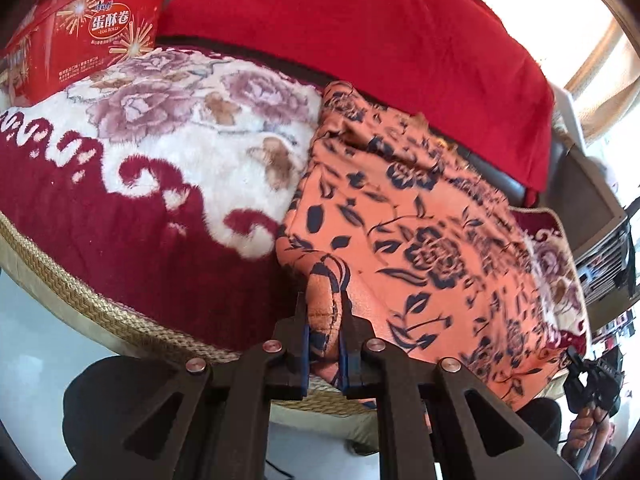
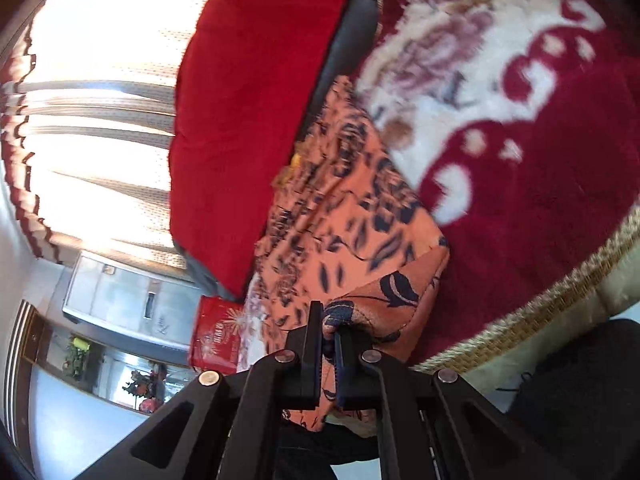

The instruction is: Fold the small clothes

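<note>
An orange garment with a dark floral print (image 1: 420,220) lies on a red and white flowered blanket (image 1: 160,152) over a sofa seat. My left gripper (image 1: 324,320) is shut on a bunched near corner of the garment at the seat's front edge. In the right wrist view the same garment (image 2: 340,232) stretches away toward the cushion, and my right gripper (image 2: 328,328) is shut on another near corner. The right gripper also shows at the far right of the left wrist view (image 1: 580,364).
A red cushion (image 1: 380,32) lies behind the garment; it also shows in the right wrist view (image 2: 248,100). A red egg-roll tub (image 1: 88,28) stands at the back left. The seat has a woven tan edge (image 1: 100,316). Curtains (image 2: 100,100) hang behind.
</note>
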Available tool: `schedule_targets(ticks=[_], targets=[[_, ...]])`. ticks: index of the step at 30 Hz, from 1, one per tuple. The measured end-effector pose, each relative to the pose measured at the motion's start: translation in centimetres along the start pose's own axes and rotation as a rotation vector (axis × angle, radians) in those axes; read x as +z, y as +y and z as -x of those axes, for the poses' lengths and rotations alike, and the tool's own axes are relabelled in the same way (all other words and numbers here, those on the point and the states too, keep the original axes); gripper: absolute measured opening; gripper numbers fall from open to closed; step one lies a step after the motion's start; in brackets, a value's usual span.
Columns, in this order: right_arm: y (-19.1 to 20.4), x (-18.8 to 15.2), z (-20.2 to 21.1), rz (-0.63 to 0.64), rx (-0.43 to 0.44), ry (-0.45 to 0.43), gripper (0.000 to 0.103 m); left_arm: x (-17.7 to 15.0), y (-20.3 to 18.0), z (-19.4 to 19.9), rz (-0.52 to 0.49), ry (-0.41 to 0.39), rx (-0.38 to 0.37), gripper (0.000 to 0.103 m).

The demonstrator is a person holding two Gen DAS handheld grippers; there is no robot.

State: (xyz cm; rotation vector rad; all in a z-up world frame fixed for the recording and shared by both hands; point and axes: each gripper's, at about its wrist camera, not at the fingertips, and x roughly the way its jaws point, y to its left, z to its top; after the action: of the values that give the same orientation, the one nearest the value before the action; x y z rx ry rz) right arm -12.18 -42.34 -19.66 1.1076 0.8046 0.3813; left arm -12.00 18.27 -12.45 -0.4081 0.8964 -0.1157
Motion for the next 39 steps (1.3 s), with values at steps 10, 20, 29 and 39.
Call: schedule_targets(ticks=[10, 20, 29, 39], targets=[[5.8, 6.3, -2.4, 0.132, 0.064, -0.026, 0.005, 8.5, -3.4, 2.5, -0.079, -0.165, -0.072, 0.011], [13.4, 26.2, -14.8, 0.241, 0.012, -0.157, 0.007, 26.4, -7.4, -8.9, -0.083, -0.242, -0.007, 0.014], [7.0, 25.7, -19.1, 0.194, -0.305, -0.115, 0.081, 26.2, -2.2, -18.9, 0.031, -0.056, 0.165, 0.054], [6.2, 11.6, -11.6, 0.174, -0.17, -0.032, 0.086, 15.4, 0.5, -9.7, 0.04, -0.077, 0.049, 0.071]])
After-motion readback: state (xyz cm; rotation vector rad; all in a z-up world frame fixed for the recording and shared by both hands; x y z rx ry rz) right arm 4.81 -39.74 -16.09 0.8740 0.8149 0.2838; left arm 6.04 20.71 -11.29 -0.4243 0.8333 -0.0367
